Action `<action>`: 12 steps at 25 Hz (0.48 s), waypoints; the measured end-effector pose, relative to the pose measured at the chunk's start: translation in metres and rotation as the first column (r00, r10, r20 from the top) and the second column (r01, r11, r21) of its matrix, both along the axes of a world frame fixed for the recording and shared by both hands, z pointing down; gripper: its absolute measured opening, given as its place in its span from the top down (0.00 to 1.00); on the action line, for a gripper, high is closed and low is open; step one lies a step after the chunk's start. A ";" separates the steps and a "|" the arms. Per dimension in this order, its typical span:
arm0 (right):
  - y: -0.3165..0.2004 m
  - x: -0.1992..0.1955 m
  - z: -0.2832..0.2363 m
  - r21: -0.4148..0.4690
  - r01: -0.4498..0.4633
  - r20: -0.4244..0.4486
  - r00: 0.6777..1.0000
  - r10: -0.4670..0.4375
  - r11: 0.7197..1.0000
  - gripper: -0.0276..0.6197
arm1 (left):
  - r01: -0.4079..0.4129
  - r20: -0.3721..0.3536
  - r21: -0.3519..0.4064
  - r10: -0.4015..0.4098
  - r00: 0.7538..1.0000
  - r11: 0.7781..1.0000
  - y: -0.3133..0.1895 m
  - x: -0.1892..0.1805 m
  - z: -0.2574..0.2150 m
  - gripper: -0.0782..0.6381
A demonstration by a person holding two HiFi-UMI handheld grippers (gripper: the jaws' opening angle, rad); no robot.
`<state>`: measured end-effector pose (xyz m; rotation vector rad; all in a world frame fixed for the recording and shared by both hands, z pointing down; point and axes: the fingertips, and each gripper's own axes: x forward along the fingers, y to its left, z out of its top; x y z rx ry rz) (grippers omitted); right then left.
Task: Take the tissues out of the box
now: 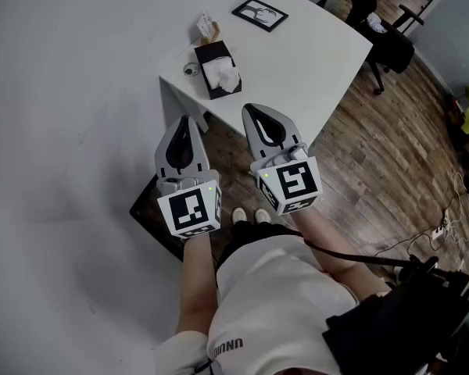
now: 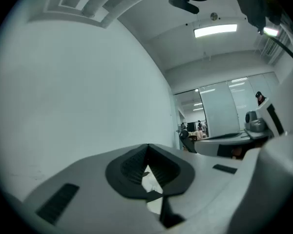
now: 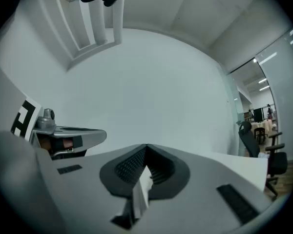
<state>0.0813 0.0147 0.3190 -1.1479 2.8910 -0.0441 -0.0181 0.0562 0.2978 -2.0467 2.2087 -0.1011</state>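
- The tissue box (image 1: 213,54) stood on the far white bench (image 1: 297,49), with tissues (image 1: 222,76) bunched in its opening.
- No tissue lay loose on the bench, so the job looked unstarted.
- The left tongs (image 1: 184,122) and right tongs (image 1: 254,113) were pressed together, near the person and well apart from the box.
- Reaching and pulling remained.
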 end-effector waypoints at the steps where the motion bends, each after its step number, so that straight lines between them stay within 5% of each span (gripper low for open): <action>1: 0.001 0.000 0.000 -0.001 0.000 0.000 1.000 0.000 1.000 0.93 | 0.001 0.002 0.000 -0.001 1.000 1.000 0.001 0.000 -0.001 0.87; 12: 0.005 -0.007 0.004 0.001 0.020 -0.012 1.000 -0.020 1.000 0.93 | 0.013 -0.004 0.010 -0.013 1.000 1.000 0.006 -0.005 0.001 0.87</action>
